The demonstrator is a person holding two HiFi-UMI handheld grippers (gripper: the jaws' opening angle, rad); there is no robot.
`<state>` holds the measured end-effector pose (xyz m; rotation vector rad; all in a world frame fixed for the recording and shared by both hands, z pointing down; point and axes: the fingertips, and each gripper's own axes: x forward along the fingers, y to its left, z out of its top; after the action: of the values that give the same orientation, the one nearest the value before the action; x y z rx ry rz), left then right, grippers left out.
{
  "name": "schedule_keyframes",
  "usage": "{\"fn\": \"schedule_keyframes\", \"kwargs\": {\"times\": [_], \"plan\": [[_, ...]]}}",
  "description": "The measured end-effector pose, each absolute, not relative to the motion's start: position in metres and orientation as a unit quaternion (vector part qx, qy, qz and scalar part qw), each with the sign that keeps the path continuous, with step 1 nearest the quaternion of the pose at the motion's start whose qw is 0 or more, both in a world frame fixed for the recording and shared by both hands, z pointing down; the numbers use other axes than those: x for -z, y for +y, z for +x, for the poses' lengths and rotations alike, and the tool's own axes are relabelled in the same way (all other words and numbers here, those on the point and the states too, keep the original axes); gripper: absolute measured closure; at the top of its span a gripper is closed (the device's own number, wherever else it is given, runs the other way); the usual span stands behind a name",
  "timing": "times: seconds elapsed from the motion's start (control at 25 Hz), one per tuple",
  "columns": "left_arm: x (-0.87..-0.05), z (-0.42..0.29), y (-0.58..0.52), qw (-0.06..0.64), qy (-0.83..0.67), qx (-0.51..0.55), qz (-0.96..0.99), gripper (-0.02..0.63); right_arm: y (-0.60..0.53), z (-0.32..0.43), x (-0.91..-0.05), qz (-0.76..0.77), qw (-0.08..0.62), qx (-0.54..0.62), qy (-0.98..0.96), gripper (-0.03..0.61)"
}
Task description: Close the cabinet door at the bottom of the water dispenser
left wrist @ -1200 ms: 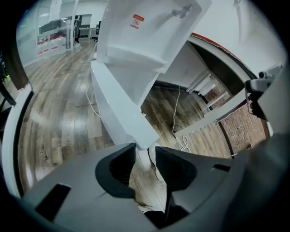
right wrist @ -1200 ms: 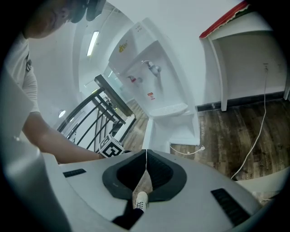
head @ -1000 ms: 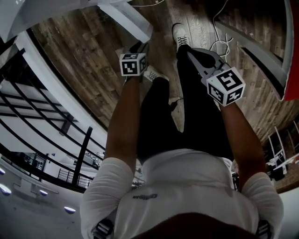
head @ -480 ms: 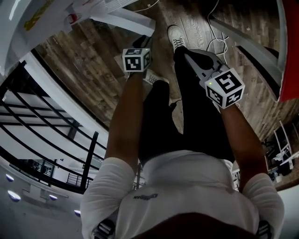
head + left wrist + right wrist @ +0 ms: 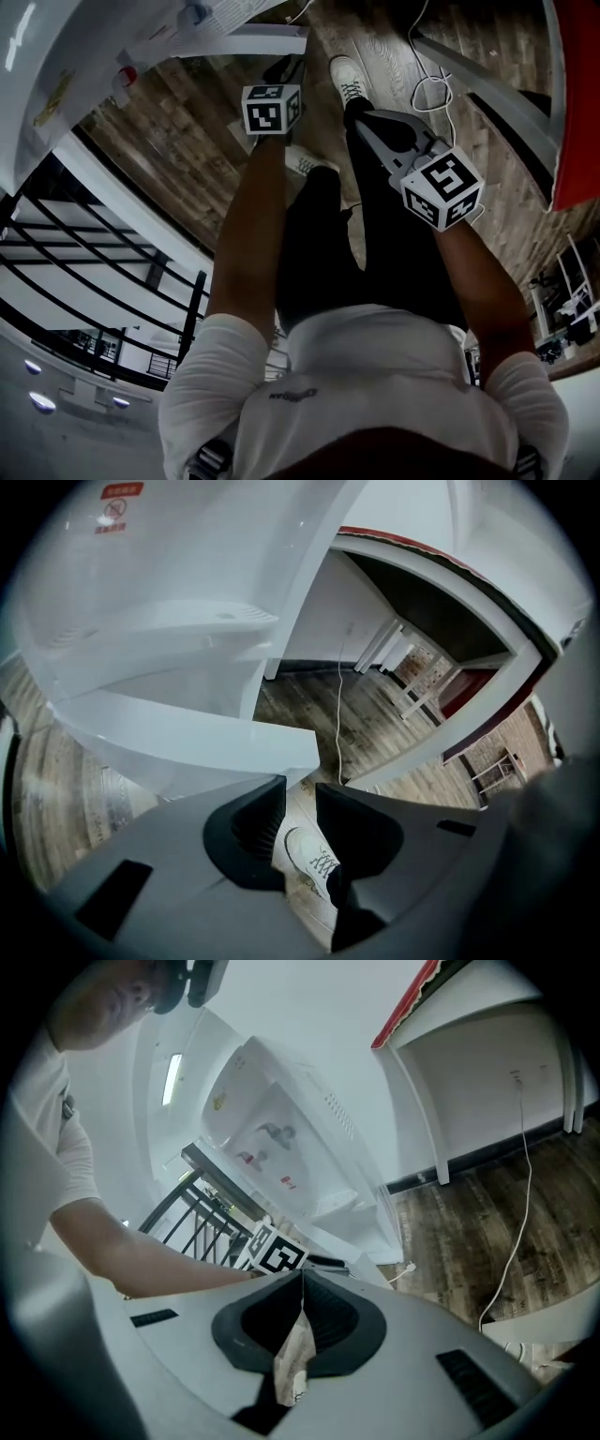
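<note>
The white water dispenser (image 5: 169,583) fills the upper left of the left gripper view, and its top shows at the upper left of the head view (image 5: 112,37). At its base a white door panel (image 5: 187,741) juts out over the wood floor, also seen as the white door panel (image 5: 262,42) from the head. My left gripper (image 5: 300,797) hangs just in front of that panel's edge; its jaws have just been closing, stand apart and hold nothing. In the head view the left gripper (image 5: 284,73) sits by the panel. My right gripper (image 5: 302,1277) is shut and empty, back over my leg (image 5: 375,120).
A white cable (image 5: 427,89) lies on the wood floor (image 5: 169,141). White table legs (image 5: 384,644) and a red-edged tabletop (image 5: 574,103) stand to the right. A black railing (image 5: 84,272) runs along the left. My white shoes (image 5: 349,77) stand near the door.
My left gripper has moved up the picture toward the dispenser, and more of the dispenser shows at the upper left. The right gripper has barely shifted.
</note>
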<state>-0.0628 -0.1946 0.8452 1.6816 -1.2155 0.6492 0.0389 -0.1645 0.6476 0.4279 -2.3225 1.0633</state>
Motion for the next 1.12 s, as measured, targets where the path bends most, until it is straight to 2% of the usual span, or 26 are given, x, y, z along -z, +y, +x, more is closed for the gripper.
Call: {"fn": "schedule_keyframes", "kwargs": {"times": [1.12], "plan": [[-0.843,-0.079,-0.278,0.423,-0.543,-0.269,0.674,0.543,-0.201,0.054,-0.639,0.178,0.244,-0.413,-0.859,0.557]]}}
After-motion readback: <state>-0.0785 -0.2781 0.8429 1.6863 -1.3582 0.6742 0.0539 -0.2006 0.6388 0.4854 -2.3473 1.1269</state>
